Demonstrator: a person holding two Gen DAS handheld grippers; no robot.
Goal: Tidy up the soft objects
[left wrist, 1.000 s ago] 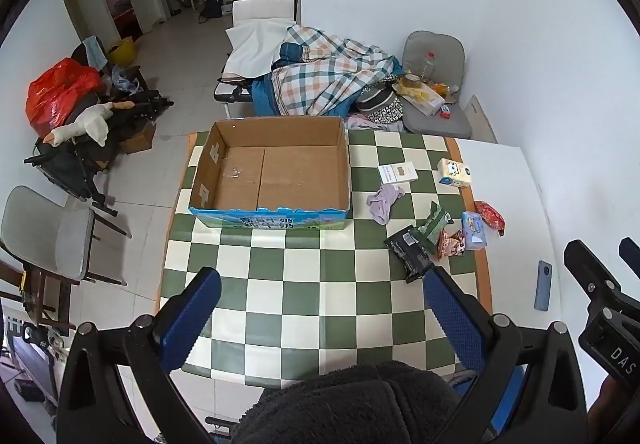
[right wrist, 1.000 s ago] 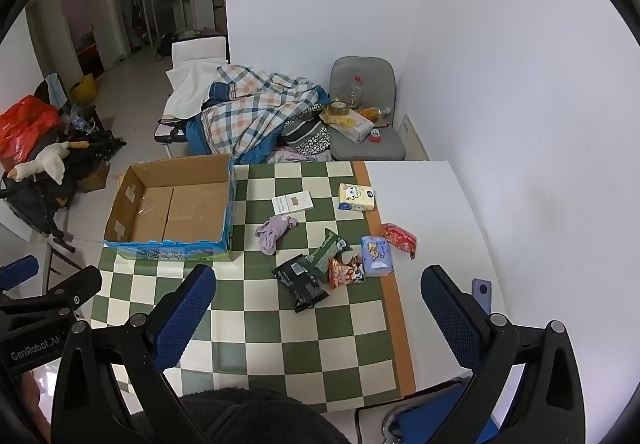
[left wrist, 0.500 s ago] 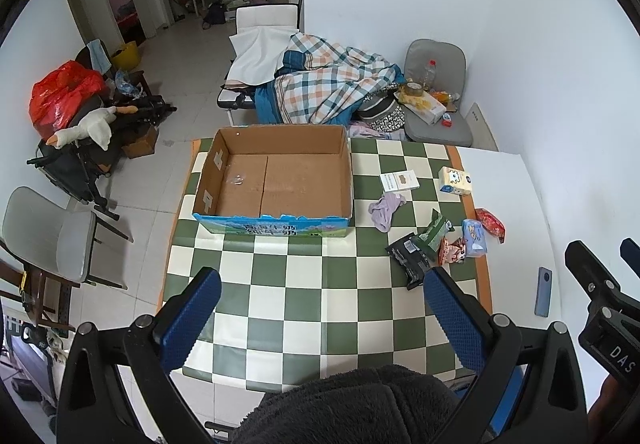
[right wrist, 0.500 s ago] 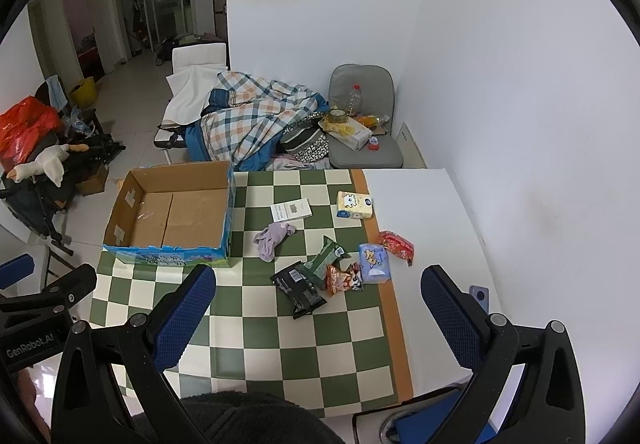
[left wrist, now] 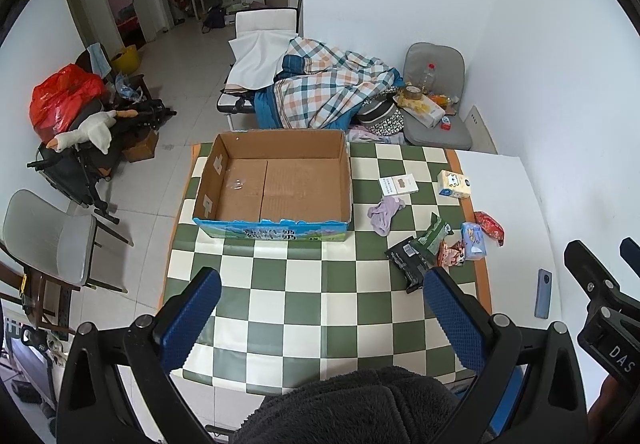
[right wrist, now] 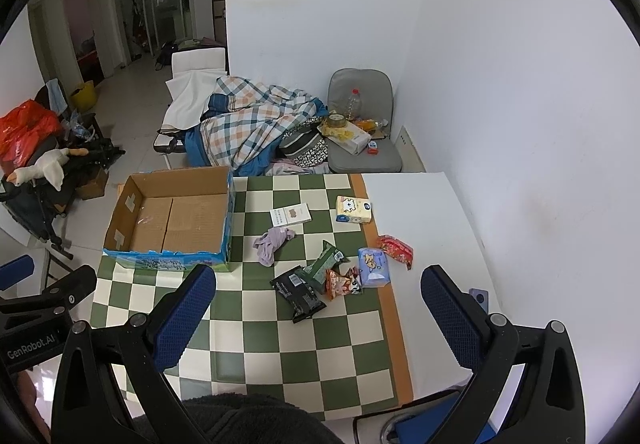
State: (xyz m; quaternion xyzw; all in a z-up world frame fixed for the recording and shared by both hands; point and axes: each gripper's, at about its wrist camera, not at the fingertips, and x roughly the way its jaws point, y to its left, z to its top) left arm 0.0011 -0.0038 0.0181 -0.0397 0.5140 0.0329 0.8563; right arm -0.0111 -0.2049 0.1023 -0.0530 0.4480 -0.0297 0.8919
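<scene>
An open cardboard box (left wrist: 276, 180) (right wrist: 176, 216) stands empty at the far left of the green-and-white checked table (left wrist: 320, 308) (right wrist: 280, 324). To its right lie a crumpled lilac cloth (left wrist: 383, 213) (right wrist: 272, 242), a black packet (left wrist: 408, 264) (right wrist: 300, 294), a green packet (left wrist: 434, 234) (right wrist: 323, 264), an orange snack bag (right wrist: 340, 282), a blue tissue pack (left wrist: 473, 240) (right wrist: 373, 266), a red packet (left wrist: 490, 226) (right wrist: 395, 250), a yellow tissue pack (left wrist: 454, 184) (right wrist: 353, 209) and a white flat box (left wrist: 398, 184) (right wrist: 291, 215). My left gripper (left wrist: 320, 316) and right gripper (right wrist: 320, 316) both hover high above the table's near edge, open and holding nothing.
A blue phone (left wrist: 543, 294) (right wrist: 479, 298) lies on the white tabletop at the right. Behind the table are a chair with a plaid blanket (left wrist: 332, 88), a grey chair (left wrist: 436, 92) with clutter, and a white wall on the right. A dark fuzzy garment (left wrist: 352, 408) fills the bottom edge.
Both grippers have risen and drawn back from the table, so the table and box look smaller and farther. Nothing on the table has moved.
</scene>
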